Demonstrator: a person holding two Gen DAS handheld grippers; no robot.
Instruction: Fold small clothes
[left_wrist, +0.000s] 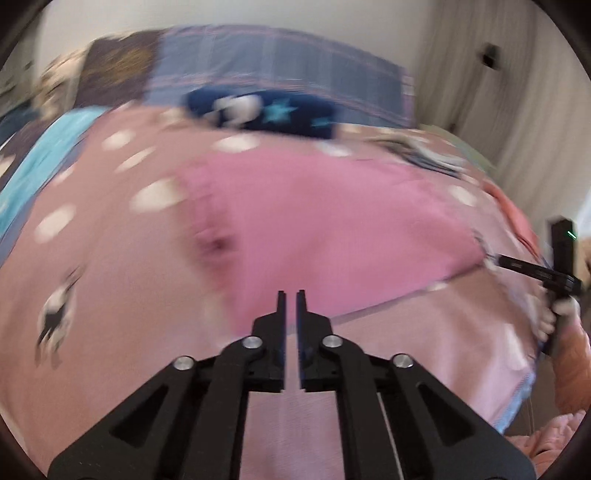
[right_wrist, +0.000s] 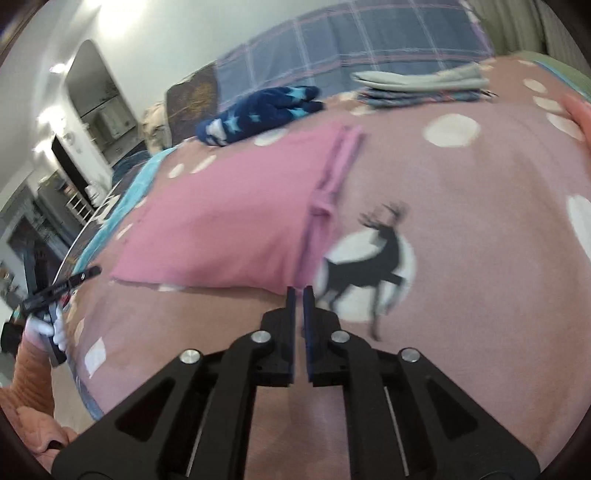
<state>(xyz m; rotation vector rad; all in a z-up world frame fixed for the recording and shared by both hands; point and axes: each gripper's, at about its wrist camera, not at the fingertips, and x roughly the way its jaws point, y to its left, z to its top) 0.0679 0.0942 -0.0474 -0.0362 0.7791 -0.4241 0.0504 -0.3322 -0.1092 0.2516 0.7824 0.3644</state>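
Observation:
A pink garment (left_wrist: 332, 229) (right_wrist: 229, 221) lies spread flat on a dusty-pink bedspread (left_wrist: 110, 277) printed with white dots and deer. My left gripper (left_wrist: 291, 293) has its jaws almost together over the garment's near edge, close to its left corner, with pink cloth showing in the narrow gap. In the right wrist view this left gripper (right_wrist: 94, 271) reaches that corner from the left. My right gripper (right_wrist: 299, 290) is pinched on the garment's near right corner, and the left wrist view shows it (left_wrist: 489, 258) at the puckered corner. The near hem runs straight between them.
A navy garment with light-blue stars (left_wrist: 266, 110) (right_wrist: 258, 110) lies beyond the pink one. A stack of folded clothes (right_wrist: 421, 85) sits at the far right before a plaid pillow (right_wrist: 369, 40). A turquoise cloth (left_wrist: 40, 158) lies left. A white-gloved hand (right_wrist: 55, 328) holds the left gripper.

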